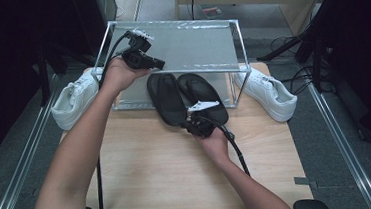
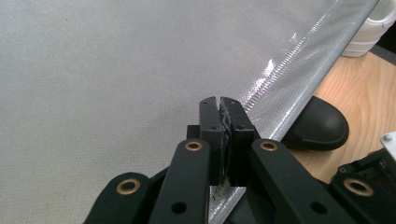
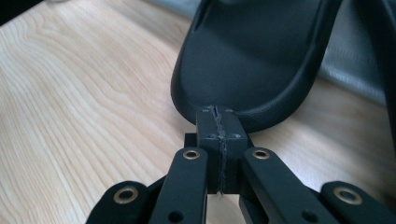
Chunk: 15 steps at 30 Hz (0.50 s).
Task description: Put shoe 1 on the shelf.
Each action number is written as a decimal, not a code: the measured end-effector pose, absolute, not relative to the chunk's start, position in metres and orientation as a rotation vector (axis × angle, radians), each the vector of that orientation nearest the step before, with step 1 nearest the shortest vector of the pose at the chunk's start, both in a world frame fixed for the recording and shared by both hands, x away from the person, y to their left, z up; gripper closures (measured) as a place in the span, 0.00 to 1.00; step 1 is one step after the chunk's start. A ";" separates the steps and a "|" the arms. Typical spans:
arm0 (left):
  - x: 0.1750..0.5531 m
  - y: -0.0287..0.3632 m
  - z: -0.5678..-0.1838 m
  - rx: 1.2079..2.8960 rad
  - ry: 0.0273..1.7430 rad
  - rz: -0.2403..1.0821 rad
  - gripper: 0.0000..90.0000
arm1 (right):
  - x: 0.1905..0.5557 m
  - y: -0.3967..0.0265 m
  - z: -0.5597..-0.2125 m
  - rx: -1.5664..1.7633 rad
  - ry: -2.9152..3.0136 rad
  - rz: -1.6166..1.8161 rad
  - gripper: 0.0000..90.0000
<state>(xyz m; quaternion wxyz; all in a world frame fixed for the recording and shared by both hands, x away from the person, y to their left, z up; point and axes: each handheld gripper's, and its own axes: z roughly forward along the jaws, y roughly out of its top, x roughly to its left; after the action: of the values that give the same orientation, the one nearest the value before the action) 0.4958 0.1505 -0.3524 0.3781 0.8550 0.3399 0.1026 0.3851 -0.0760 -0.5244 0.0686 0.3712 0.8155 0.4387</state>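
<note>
While left claw (image 1: 159, 64) clamps the cover (image 1: 189, 44), right claw (image 1: 189, 120) meets the sandal (image 1: 165, 98).

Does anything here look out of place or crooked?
Yes. The two black sandals lie half under the clear-framed rack, their heels sticking out onto the table at slightly different angles. The white sneakers sit outside the rack, one at each end. Nothing looks damaged or spilled.

Blk sandals (image 1: 185, 98), wht sneakers (image 1: 75, 97)
</note>
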 end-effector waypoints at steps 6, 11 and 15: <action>0.495 0.153 -0.355 2.153 0.875 0.251 0.98 | 0.391 -0.064 -0.525 1.116 2.451 1.308 1.00; 0.496 0.154 -0.355 2.151 0.876 0.238 0.98 | 0.395 -0.055 -0.524 1.101 2.451 1.294 1.00; 0.496 0.153 -0.355 2.159 0.872 0.249 0.98 | 0.400 -0.048 -0.523 1.100 2.448 1.282 1.00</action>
<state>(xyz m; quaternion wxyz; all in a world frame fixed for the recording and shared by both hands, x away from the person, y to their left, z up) 0.4959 0.1527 -0.3549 0.3895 0.8492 0.3429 0.0979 0.3998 -0.0482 -0.5235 0.0835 0.3684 0.8202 0.4296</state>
